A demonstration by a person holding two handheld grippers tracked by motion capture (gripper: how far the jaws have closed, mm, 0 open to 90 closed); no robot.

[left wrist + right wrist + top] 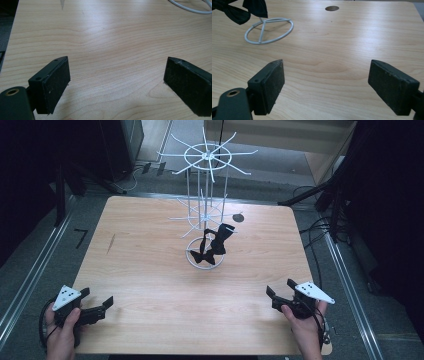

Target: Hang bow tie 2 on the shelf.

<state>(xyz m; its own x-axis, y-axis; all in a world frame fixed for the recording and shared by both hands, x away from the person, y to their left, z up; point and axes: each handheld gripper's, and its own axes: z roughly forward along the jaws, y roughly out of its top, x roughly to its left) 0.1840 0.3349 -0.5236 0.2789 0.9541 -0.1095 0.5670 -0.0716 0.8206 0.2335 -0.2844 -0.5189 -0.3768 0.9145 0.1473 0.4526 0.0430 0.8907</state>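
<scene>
A white wire rack [205, 195] with two tiers of spoke hooks stands on a ring base [191, 261] at the middle of the wooden table [150, 270]. Two black bow ties [212, 245] hang low on it, one [202, 256] down by the base. In the right gripper view the ring base [269, 30] and a black bow tie [237, 12] sit at top left. My left gripper [96, 300] rests open near the front left corner, nothing between its pads [56, 85]. My right gripper [280, 287] is open near the front right, empty.
A small dark round hole [238, 217] marks the table behind the rack, also seen in the right gripper view as a hole [332, 8]. Cables [315, 227] trail on the floor to the right. Dark stands and curtains flank both sides. Bare wood lies between the grippers and the rack.
</scene>
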